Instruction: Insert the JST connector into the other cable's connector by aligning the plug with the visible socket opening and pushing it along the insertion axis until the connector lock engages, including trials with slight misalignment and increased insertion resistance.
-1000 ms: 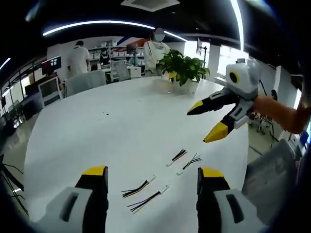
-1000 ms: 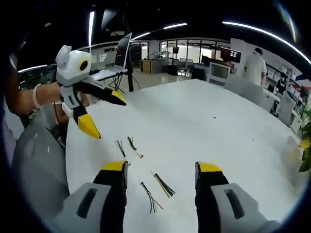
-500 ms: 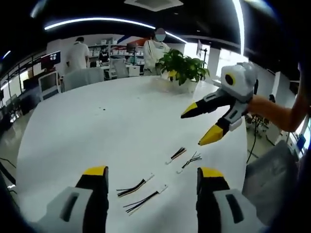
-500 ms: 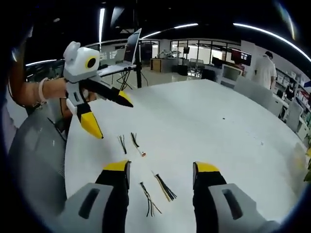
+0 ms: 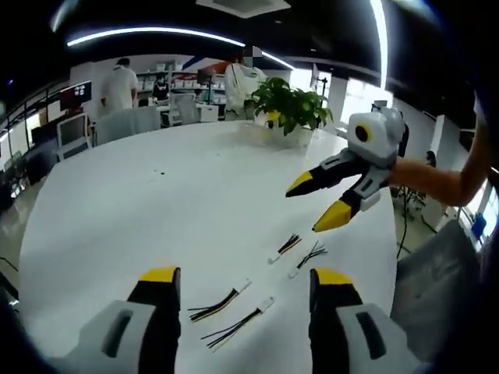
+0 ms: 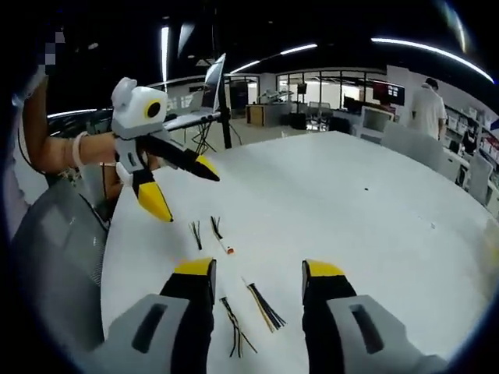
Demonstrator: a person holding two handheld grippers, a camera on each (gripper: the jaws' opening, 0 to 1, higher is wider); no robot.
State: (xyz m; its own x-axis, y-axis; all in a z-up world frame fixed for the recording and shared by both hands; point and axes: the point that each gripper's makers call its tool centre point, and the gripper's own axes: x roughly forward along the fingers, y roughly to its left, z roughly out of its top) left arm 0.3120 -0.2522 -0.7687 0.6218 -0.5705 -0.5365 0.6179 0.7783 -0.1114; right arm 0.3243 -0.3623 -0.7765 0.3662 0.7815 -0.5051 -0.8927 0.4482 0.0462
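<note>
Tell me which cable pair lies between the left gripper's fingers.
The near pair, black-and-yellow wires lying between the left gripper fingers; the far pair lies beyond, under the right gripper.

The table (image 5: 156, 202) looked smooth, matt white. The cables (image 5: 234, 327) showed thin plastic-coated wires; the left gripper (image 5: 244, 284) looked like matt plastic.

Open-plan office: desks (image 5: 86, 128), monitors (image 6: 387, 92)

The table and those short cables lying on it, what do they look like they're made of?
The table looks like smooth white laminate or painted board, with a soft sheen from the ceiling lights. The cables appear to be thin plastic-coated wires, black and yellow, ending in small white connectors, probably moulded plastic.
</note>
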